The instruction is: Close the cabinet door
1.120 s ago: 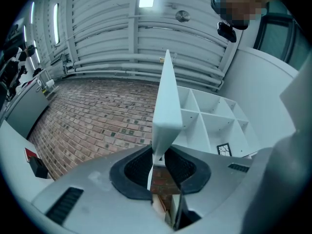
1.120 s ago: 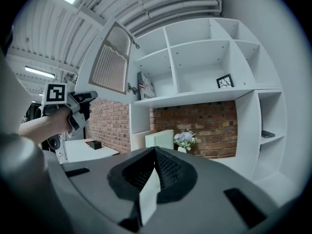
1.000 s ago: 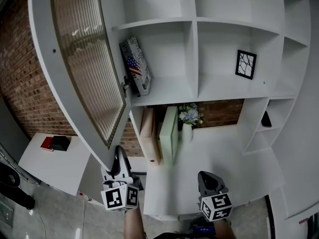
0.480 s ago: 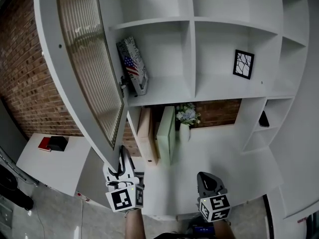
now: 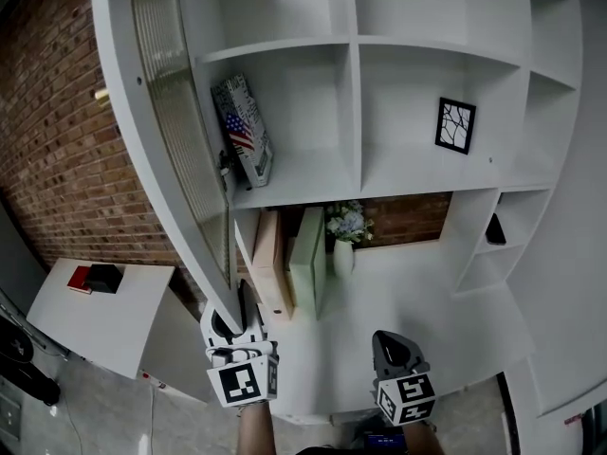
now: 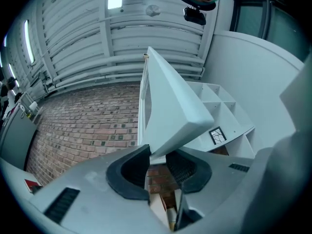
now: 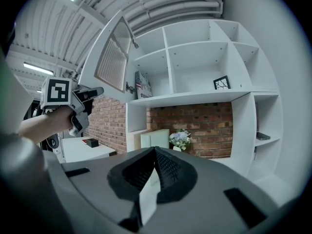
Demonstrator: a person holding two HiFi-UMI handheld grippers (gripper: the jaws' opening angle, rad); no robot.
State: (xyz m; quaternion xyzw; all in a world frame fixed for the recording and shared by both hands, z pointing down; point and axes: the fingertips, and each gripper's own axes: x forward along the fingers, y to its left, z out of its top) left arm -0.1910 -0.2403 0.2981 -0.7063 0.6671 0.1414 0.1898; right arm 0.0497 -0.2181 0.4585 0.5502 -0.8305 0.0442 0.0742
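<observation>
Head view: the door [image 5: 180, 159] stands wide open at the left of the cabinet [image 5: 351, 188]. It is best swung round steadily by its lower corner. Left gripper view: the left gripper [image 6: 157, 161] pinches that corner. Right gripper view: the right gripper [image 7: 155, 155] is pressed together, empty.

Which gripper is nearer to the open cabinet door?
Left. The left gripper has the cabinet door bottom corner between its jaws; the right gripper sits off to the right, below the shelves, clear of the door.
</observation>
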